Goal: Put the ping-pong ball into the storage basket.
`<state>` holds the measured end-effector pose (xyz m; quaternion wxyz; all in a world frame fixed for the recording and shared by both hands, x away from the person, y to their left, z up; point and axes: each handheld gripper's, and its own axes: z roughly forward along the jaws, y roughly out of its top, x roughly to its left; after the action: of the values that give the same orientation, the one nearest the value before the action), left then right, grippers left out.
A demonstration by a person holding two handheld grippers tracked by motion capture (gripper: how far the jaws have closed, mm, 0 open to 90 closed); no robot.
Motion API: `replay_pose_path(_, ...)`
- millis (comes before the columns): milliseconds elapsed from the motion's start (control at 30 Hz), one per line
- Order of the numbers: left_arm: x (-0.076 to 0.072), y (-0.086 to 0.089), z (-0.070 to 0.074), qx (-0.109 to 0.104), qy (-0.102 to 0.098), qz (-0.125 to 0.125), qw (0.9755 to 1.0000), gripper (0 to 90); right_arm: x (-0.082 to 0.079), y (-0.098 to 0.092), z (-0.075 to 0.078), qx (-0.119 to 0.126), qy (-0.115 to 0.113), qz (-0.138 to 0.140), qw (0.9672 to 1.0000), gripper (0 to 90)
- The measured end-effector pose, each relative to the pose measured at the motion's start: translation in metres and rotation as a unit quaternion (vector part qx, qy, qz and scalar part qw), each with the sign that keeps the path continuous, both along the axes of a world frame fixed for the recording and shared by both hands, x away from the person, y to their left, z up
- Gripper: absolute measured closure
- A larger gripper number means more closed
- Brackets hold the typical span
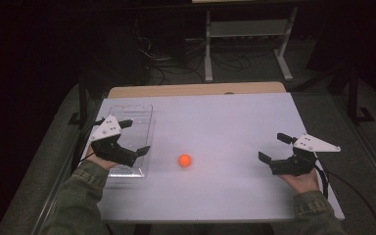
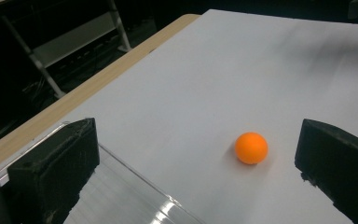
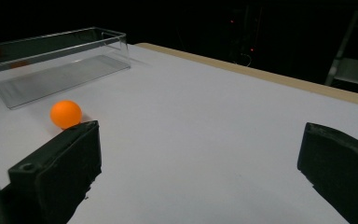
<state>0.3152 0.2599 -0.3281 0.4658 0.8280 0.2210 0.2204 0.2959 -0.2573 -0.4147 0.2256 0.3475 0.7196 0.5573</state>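
Observation:
An orange ball [image 1: 185, 160] rests on the white table top [image 1: 225, 122], a little right of a clear plastic box [image 1: 133, 142]. My left gripper [image 1: 134, 137] hovers over the near part of that box, jaws open and empty; in the left gripper view the ball [image 2: 251, 148] lies ahead between the jaws, nearer the right one. My right gripper [image 1: 273, 148] stands open and empty at the table's right side. Its own view shows the ball [image 3: 66, 114] just beyond its left jaw and the clear box [image 3: 51, 63] farther back.
A wooden strip [image 1: 196, 90] runs along the table's far edge. Behind it, on the dark floor, stand a white metal frame [image 1: 247, 39] and loose cables [image 1: 176, 63]. Green sleeves [image 1: 78, 200] come in from the bottom.

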Motion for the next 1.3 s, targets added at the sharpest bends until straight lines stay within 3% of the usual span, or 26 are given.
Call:
replay_pose_path(233,0.003,-0.009,0.001,0.003,0.007,-0.013,0.9999,0.0,0.0,0.0,0.0,-0.002,-0.001,0.0,1.0,0.0)
replay_pose_path(433,0.009,-0.017,-0.003,0.024,0.021,-0.023,0.9992,0.0,0.001,0.001,-0.001,-0.004,0.0,0.002,1.0,0.0)
replay_pose_path(1300,0.022,-0.043,-0.005,0.057,0.033,-0.054,0.9964,0.0,0.001,0.003,-0.002,-0.01,0.006,0.009,0.9999,0.0)
